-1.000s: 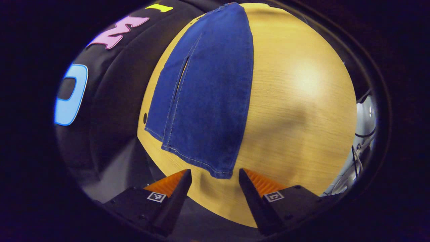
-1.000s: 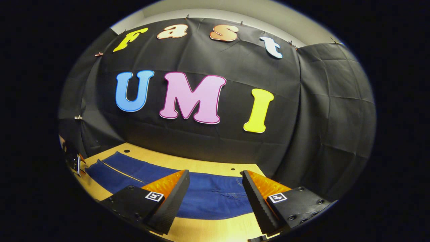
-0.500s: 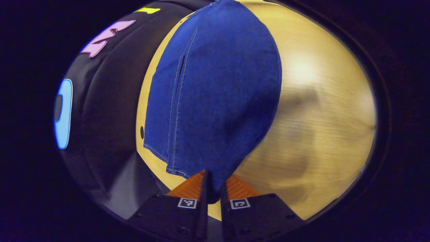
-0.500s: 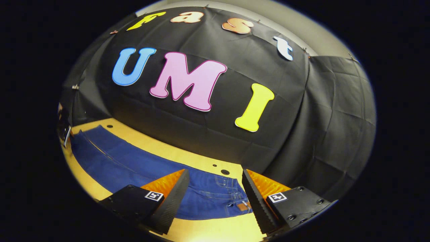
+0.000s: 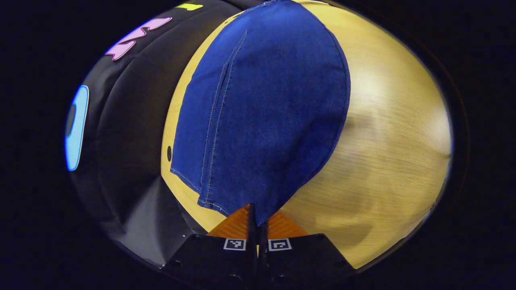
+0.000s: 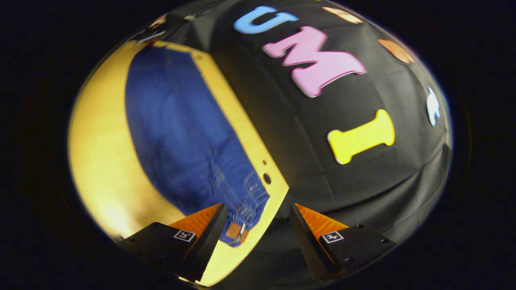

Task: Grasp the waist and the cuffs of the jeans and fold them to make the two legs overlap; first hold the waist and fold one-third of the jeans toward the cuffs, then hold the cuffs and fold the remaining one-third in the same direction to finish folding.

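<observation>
On the wooden table [image 5: 387, 133] lies one pair of jeans [image 5: 266, 104], and two grippers work at its opposite ends. From the left gripper view, the denim is deep blue, with pale stitching running along a seam and along the hem of the cuffs [image 5: 209, 197]. Two leg ends show there, one lying partly over the other, near the table's edge by the black cloth wall [image 5: 129, 121]. The left gripper [image 5: 256, 217] has its fingers drawn nearly together, pinching the corner of the nearer cuff between them. From the right gripper view, the jeans [image 6: 177, 129] stretch away across the table [image 6: 100, 161], a bit blurred, with the waist [image 6: 242, 213] closest, showing belt loops and a small brown patch. The right gripper [image 6: 258, 219] hangs just above the waist with its fingers spread wide, gripping nothing.
</observation>
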`<state>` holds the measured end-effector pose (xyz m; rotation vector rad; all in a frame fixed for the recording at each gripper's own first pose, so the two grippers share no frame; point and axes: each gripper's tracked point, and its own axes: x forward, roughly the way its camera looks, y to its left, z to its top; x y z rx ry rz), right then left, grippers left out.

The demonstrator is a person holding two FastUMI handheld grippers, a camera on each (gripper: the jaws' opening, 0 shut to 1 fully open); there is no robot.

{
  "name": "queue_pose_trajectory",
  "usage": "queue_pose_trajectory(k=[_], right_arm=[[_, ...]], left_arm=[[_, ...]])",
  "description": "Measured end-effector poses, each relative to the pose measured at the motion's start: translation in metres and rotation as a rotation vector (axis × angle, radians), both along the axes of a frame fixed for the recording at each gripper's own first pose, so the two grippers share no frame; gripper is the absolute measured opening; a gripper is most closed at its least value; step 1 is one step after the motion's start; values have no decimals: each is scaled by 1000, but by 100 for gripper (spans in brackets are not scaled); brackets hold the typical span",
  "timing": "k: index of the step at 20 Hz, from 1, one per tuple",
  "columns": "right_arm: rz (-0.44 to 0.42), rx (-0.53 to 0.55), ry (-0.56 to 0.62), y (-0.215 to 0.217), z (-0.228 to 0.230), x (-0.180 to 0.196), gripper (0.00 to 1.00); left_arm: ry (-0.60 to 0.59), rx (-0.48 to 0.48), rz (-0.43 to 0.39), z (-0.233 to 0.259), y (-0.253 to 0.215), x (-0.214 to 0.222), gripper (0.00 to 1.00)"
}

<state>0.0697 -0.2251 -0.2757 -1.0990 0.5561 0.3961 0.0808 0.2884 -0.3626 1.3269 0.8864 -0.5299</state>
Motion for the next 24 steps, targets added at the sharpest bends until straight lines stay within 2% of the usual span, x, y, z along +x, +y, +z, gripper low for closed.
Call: queue_pose_trajectory(k=[4, 6, 8, 11, 12, 15, 17, 19, 20, 21, 24], right_arm=[[86, -230, 169, -53, -63, -12, 96], [106, -294, 241, -73, -93, -20, 96], [104, -295, 272, -79, -119, -19, 96], [106, -305, 211, -81, -124, 3, 93], [134, -303, 195, -73, -125, 11, 94], [285, -384, 113, -51, -126, 35, 94], [309, -394, 86, -48, -134, 45, 93], [275, -358, 103, -51, -144, 53, 82], [252, -327, 131, -51, -153, 54, 68], [227, -313, 144, -54, -156, 55, 70], [193, -288, 169, -53, -159, 50, 28]], left_arm=[[-16, 17, 21, -1, -1, 0, 6], [-20, 23, 34, -1, -1, 1, 6], [-28, 26, 59, -1, -1, 2, 6], [-27, 40, 94, 0, -1, 1, 6], [-22, 47, 99, 0, -2, 1, 6], [-6, 59, 121, -1, -2, 1, 5], [-6, 63, 127, 0, -2, 1, 6], [-13, 62, 138, 0, -1, 1, 6], [-20, 60, 146, -1, -1, 2, 6], [-26, 58, 152, 0, -2, 3, 6], [-41, 58, 163, -1, -3, 4, 6]])
